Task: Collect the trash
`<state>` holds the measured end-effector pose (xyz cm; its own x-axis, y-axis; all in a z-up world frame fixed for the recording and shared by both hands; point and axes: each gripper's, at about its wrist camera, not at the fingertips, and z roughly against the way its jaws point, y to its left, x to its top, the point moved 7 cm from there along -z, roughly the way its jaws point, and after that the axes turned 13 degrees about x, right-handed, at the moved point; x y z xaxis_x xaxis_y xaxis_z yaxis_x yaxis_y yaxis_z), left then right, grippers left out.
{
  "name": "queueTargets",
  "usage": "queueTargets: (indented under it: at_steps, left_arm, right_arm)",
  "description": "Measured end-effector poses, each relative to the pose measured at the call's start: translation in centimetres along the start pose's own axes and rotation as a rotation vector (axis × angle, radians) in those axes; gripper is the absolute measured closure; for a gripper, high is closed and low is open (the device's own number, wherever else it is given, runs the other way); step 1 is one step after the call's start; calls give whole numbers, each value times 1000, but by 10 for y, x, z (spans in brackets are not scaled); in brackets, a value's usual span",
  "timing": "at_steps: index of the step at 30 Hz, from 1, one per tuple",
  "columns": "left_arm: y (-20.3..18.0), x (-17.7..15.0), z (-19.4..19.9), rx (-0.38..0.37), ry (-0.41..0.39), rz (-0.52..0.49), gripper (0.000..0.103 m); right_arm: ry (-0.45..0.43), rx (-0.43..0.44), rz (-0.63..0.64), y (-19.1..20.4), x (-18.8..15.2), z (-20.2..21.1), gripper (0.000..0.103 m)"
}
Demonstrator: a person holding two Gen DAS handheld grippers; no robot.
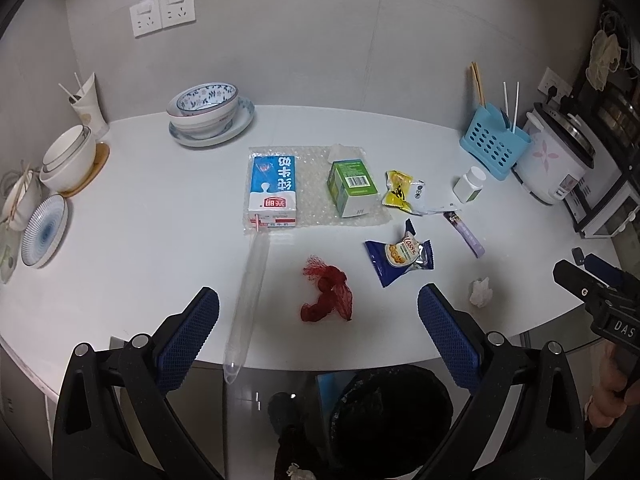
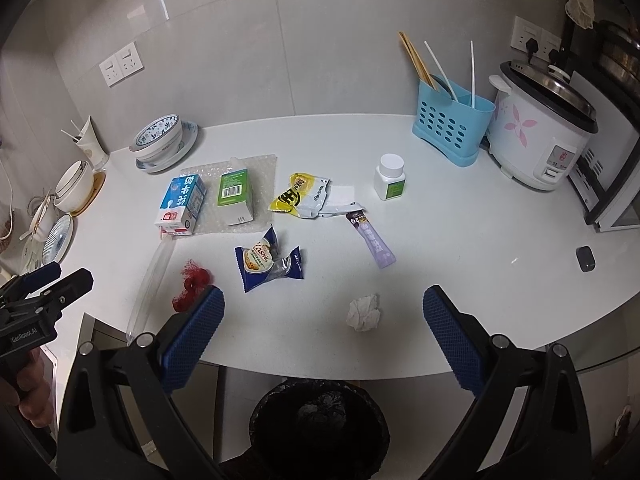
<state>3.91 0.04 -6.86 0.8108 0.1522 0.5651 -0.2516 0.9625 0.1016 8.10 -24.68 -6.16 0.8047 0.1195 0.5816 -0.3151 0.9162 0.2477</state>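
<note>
**Both grippers open, nothing picked up yet**

I have the left hand-held gripper [image 1: 318,300] hanging over the near edge of the worktop [image 1: 160,240] with its jaws spread wide and nothing between them. The right hand-held gripper [image 2: 324,308] is the same: wide apart, empty, also at the near edge. The bin [image 2: 320,428], lined in black, sits on the floor just below that edge, under both grippers.

The trash lies scattered across the middle of the worktop. Nearest my left gripper is the red net [image 1: 326,296], bunched and soft; I judge it weighs next to nothing and will snag easily, so I would pinch the thickest clump. Beside it a clear plastic tube [image 1: 246,308] overhangs the near edge; it looks slick and thin, best taken across its width near the middle. Nearest my right gripper is the tissue wad [image 2: 363,313], soft and crushable, fine to grab anywhere.

Further in, the blue wrapper [image 2: 268,264], yellow wrapper [image 2: 298,196] and purple sachet [image 2: 372,240] lie flat; I expect thin, slippery film that needs a pinch on a raised crease. The milk carton [image 1: 273,192] and green box [image 1: 352,188] rest on bubble wrap [image 1: 312,184] toward the back; both look stiff and probably light, to be held across the narrow sides. The white bottle [image 2: 390,178] stands upright toward the right.
</note>
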Motion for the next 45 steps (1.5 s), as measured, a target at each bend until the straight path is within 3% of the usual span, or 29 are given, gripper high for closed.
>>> queueTargets:
  at_steps: [45]
  left_arm:
    - [-6, -6, -2, -12, 28, -8, 6]
  right_arm:
    - [6, 7, -6, 3, -3, -4, 8]
